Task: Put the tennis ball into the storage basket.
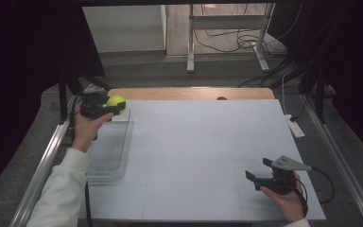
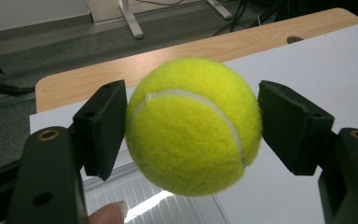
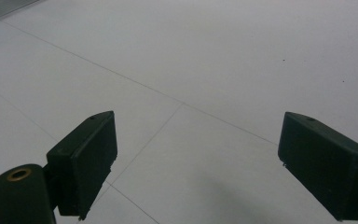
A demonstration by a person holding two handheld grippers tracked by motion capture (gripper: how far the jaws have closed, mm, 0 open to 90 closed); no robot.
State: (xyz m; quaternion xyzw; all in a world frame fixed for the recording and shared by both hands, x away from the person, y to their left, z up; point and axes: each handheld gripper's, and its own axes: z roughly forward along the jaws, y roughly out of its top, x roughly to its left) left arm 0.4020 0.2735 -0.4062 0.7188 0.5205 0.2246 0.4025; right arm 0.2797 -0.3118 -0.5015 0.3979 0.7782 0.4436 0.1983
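The fuzzy yellow-green tennis ball (image 2: 193, 126) is sitting clamped between the two black pads of the left gripper (image 1: 108, 106), which is holding it in the air above the far end of the clear, ribbed plastic tray (image 1: 108, 156). In the left gripper view both pads are pressing on the ball's sides at about its widest part, so the hold is looking centred, though felt on a round body is offering little bite. A tilt or jolt of the hand could be letting the ball roll out; falling from there, it could be bouncing off the tray's rim and across the white table (image 1: 208, 142). Well away from the tray, at the near right corner, the right gripper (image 1: 259, 171) is resting with jaws wide apart, holding nothing.
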